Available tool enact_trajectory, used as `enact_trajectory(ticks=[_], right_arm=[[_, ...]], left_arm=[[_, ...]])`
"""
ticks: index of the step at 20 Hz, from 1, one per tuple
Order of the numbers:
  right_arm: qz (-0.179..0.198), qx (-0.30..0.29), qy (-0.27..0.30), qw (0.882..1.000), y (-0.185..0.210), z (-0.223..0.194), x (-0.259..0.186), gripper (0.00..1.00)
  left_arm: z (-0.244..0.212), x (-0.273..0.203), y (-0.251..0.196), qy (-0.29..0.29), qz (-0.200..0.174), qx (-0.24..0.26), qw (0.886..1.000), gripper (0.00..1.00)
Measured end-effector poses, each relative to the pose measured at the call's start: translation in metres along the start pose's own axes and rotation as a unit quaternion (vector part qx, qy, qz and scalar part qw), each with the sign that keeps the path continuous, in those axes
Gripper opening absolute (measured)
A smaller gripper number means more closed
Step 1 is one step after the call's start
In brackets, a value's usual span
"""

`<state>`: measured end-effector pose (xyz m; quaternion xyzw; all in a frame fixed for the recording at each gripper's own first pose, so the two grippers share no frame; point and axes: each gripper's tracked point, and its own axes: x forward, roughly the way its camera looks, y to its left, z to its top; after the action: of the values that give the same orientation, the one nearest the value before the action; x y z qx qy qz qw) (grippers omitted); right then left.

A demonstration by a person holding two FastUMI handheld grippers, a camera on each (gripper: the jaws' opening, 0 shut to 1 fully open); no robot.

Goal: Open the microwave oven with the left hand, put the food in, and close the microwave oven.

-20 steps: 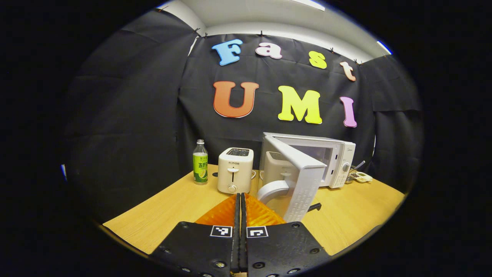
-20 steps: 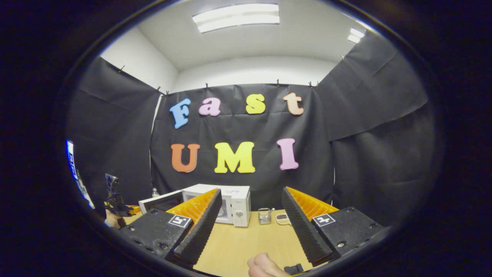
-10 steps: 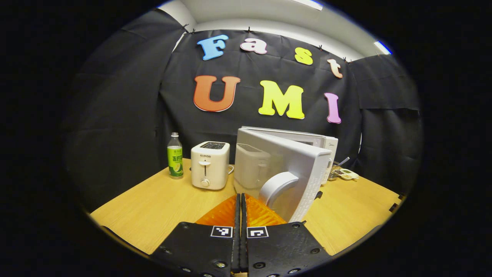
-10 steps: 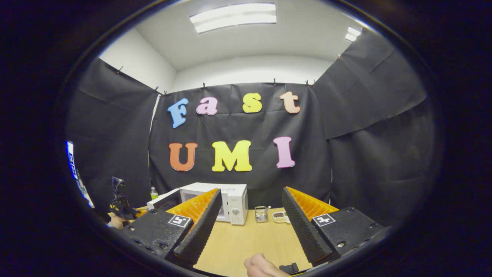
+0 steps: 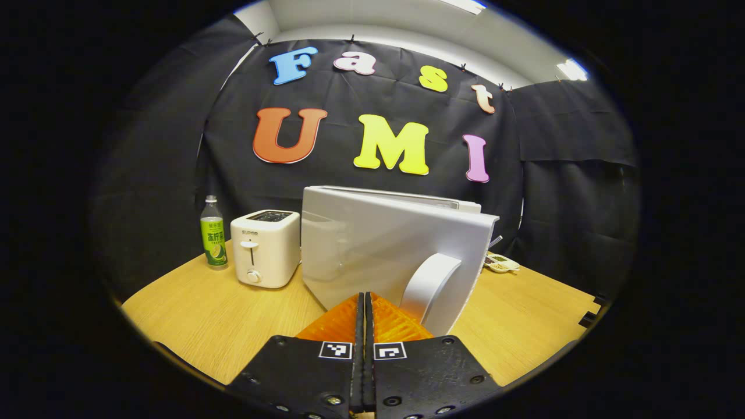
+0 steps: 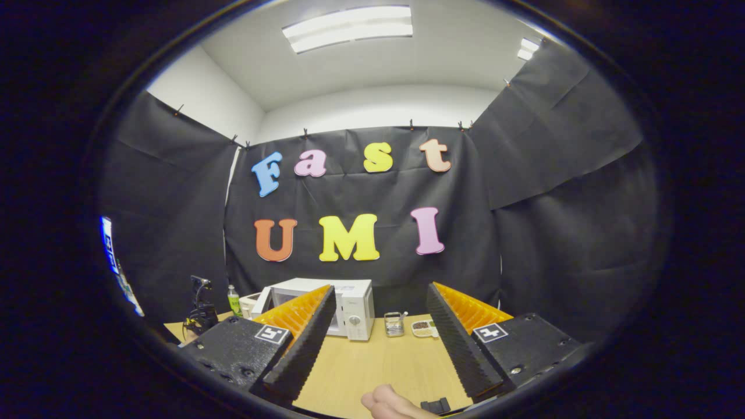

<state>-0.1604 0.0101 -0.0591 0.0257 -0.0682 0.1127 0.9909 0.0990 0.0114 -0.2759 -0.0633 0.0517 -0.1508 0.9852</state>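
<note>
The white microwave (image 6: 352, 307) stands at the back of the wooden table (image 6: 378, 366). In the left gripper view its door (image 5: 372, 250) is part-way swung, outer face toward me, with the curved white handle (image 5: 429, 285) at its right end. My left gripper (image 5: 364, 298) is shut with nothing between its fingers, its tips just below the door face, left of the handle; contact cannot be told. In the right gripper view the door (image 6: 263, 299) stands slightly ajar and the left gripper (image 6: 201, 317) shows farther off. My right gripper (image 6: 378, 294) hangs open and empty above the table's front.
A white toaster (image 5: 265, 248) and a green-labelled bottle (image 5: 213, 234) stand left of the microwave. A small metal holder (image 6: 396, 324) and a dish of dark bits (image 6: 425, 329) sit to its right. A person's fingers (image 6: 389, 404) show at the bottom edge.
The microwave door has swung from wide open toward the oven body. My shut left gripper has followed it round, so the outer face now fronts it. The right gripper has barely moved.
</note>
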Motion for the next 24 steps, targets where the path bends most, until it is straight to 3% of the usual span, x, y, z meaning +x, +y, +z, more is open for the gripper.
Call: enact_trajectory(ticks=[5,6,7,9,15,19,24], right_arm=[[-0.009,0.002,0.001,1.000,-0.013,-0.004,-0.001,0.99],[-0.009,0.004,0.001,1.000,-0.014,-0.005,0.000,1.00],[-0.008,0.006,0.002,1.000,-0.015,-0.006,0.001,1.00],[-0.005,0.008,0.004,1.000,-0.016,-0.009,0.003,1.00],[-0.007,0.016,0.004,1.000,-0.027,-0.017,0.007,0.99],[-0.008,0.018,0.014,1.000,-0.038,-0.029,0.011,1.00],[-0.016,0.025,0.025,0.999,-0.054,-0.041,0.016,1.00]], left_arm=[[0.003,0.044,-0.046,-0.012,-0.074,-0.008,0.997,0.00],[0.009,0.052,-0.055,-0.026,-0.087,-0.005,0.996,0.12],[0.013,0.060,-0.063,-0.038,-0.096,-0.002,0.995,0.00],[0.020,0.077,-0.075,-0.047,-0.105,0.002,0.993,0.00],[0.022,0.126,-0.108,-0.022,-0.111,0.007,0.994,0.00],[0.017,0.161,-0.119,-0.003,-0.090,0.021,0.996,0.00],[0.012,0.198,-0.124,0.007,-0.073,0.001,0.997,0.00]])
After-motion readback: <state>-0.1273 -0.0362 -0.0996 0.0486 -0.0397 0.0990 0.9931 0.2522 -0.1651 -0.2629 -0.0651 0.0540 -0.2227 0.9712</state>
